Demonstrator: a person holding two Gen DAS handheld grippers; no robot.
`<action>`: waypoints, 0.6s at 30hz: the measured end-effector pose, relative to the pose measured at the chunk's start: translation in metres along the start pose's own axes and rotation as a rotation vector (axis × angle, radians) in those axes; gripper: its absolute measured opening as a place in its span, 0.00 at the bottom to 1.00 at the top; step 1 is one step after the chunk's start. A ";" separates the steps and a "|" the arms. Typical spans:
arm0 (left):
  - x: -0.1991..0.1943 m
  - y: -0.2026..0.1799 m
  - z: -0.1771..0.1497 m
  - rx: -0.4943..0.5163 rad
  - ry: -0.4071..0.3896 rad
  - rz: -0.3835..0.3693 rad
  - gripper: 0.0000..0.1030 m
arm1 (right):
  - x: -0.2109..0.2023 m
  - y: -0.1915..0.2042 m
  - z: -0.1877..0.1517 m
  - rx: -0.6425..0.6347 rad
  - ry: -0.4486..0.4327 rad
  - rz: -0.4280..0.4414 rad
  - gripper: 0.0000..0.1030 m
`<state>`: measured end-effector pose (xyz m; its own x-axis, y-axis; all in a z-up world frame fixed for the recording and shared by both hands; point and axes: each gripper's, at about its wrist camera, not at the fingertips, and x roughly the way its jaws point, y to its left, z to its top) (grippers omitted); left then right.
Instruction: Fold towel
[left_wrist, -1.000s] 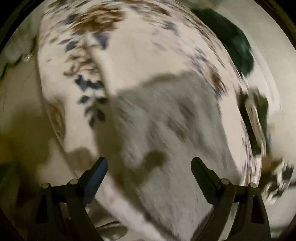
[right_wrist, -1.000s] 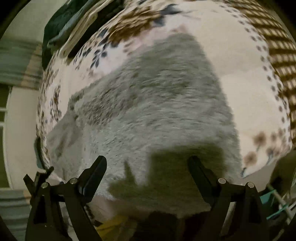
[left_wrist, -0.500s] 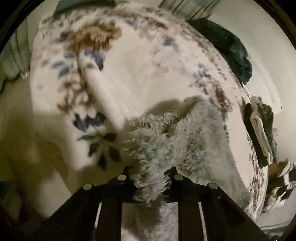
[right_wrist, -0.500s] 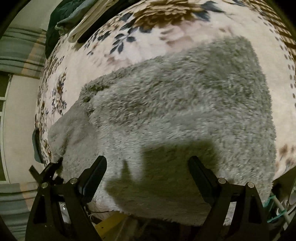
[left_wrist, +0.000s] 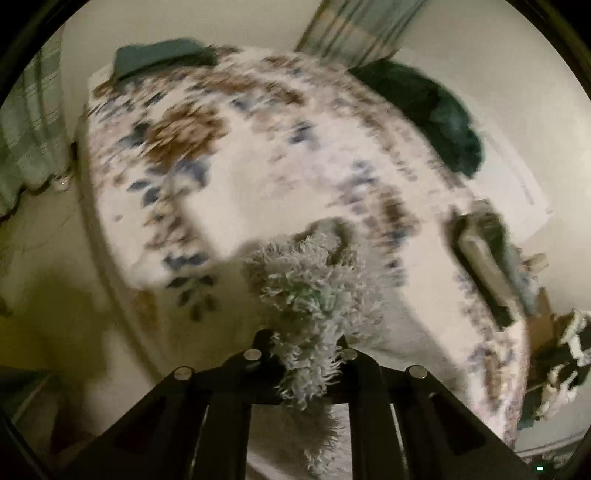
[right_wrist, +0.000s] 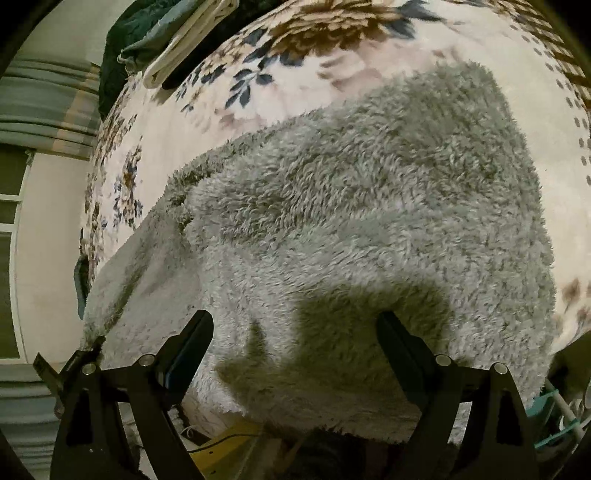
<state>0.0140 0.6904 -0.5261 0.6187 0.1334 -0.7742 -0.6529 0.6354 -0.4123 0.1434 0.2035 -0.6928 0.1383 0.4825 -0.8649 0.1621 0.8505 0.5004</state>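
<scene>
Towel (left_wrist: 306, 291) bunched in clamped left gripper (left_wrist: 304, 354), under spread right gripper (right_wrist: 295, 332)

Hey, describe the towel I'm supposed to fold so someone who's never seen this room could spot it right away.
Find the bed with the cream floral blanket. The towel lies spread over its near edge, below the dark green clothes piled at the far side. It is the only plain grey, shaggy, long-piled cloth there, and one corner is pinched in the left gripper.

Motion blurs the floral blanket (left_wrist: 258, 177); shaggy towel (left_wrist: 306, 295) hides the left tongs' (left_wrist: 308, 354) tips.
</scene>
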 end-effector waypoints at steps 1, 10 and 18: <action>-0.009 -0.019 0.001 0.043 -0.018 -0.032 0.07 | -0.002 -0.002 0.000 0.001 -0.003 0.004 0.89; -0.069 -0.183 -0.054 0.352 -0.026 -0.334 0.07 | -0.044 -0.044 -0.005 0.090 -0.077 0.046 0.89; -0.050 -0.308 -0.207 0.588 0.188 -0.473 0.07 | -0.109 -0.121 -0.018 0.193 -0.175 0.020 0.89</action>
<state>0.0937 0.3306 -0.4592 0.6548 -0.3505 -0.6696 0.0339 0.8987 -0.4372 0.0908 0.0514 -0.6599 0.3073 0.4412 -0.8432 0.3384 0.7774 0.5301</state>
